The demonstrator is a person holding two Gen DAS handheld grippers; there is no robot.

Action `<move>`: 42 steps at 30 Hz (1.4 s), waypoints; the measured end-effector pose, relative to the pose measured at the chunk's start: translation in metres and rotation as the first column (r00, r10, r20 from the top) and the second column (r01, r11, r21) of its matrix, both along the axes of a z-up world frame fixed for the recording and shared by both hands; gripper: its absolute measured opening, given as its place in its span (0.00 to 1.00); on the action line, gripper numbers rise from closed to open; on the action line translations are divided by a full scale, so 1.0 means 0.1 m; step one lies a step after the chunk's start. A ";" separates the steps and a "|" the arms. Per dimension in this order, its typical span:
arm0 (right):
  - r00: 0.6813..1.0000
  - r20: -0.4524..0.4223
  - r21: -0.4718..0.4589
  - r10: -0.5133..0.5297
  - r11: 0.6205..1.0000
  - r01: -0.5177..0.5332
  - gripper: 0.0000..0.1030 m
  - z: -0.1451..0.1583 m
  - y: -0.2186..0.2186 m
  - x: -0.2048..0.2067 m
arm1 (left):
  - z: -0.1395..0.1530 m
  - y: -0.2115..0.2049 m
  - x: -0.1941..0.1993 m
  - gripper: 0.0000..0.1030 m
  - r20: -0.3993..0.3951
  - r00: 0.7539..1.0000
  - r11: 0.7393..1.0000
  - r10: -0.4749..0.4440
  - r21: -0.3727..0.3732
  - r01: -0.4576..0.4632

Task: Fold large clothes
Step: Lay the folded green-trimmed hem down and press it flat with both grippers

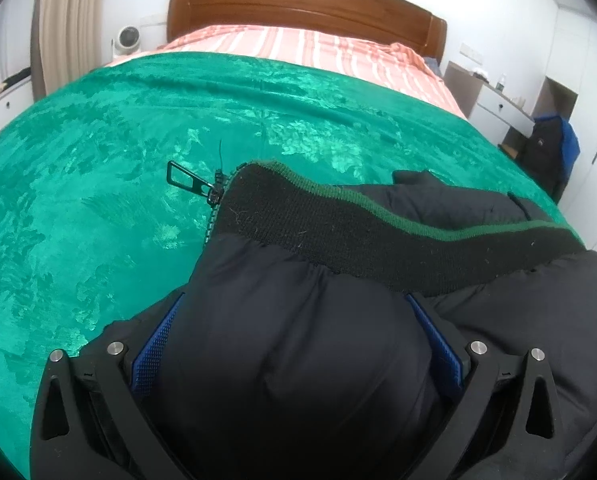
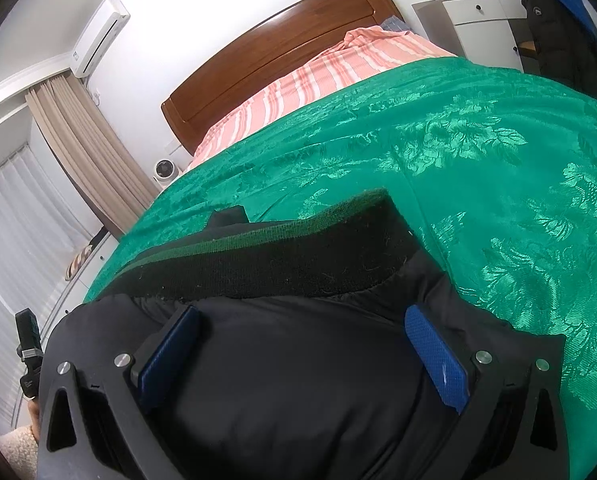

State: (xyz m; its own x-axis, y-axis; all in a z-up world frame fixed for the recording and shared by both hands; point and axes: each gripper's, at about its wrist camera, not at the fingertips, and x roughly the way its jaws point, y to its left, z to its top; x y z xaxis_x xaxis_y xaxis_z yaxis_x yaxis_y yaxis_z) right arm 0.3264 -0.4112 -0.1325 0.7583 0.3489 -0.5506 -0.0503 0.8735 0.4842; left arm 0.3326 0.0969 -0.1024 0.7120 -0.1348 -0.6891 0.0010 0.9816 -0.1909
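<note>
From my left wrist view, my left tongs (image 1: 296,344) clamp a thick puffy fold of the black jacket (image 1: 378,240), which lies on the green blanket (image 1: 98,160) near the foot edge of the bed; its zipper pull (image 1: 186,180) rests on the blanket.

From my right wrist view, my right tongs (image 2: 302,352) likewise grip the jacket (image 2: 298,380) below its knit collar (image 2: 278,256).

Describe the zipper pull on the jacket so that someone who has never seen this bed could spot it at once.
Start at the wide green bedspread that covers most of the bed. On it lies a black padded jacket, held by the left gripper. At the left end of its knitted, green-edged collar, the zipper pull juts out: a small black rectangular loop, alone against the green.
</note>
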 end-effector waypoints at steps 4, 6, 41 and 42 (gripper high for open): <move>1.000 0.005 0.009 0.000 1.000 0.000 0.98 -0.01 -0.01 0.00 | -0.01 0.03 0.01 1.00 -0.009 1.000 1.000 -0.005 -0.024 0.004; 1.000 0.013 0.022 0.000 1.000 0.000 0.98 -0.02 -0.03 -0.01 | -0.02 0.03 0.02 1.00 -0.012 1.000 1.000 -0.006 -0.030 0.006; 1.000 0.009 0.017 -0.006 1.000 0.006 0.98 -0.02 0.00 0.01 | -0.01 0.06 0.05 1.00 -0.047 0.999 0.998 -0.012 -0.061 0.009; 1.000 0.009 0.017 -0.006 1.000 0.006 0.98 -0.02 0.00 0.01 | -0.01 0.06 0.05 1.00 -0.048 0.999 0.998 -0.012 -0.061 0.009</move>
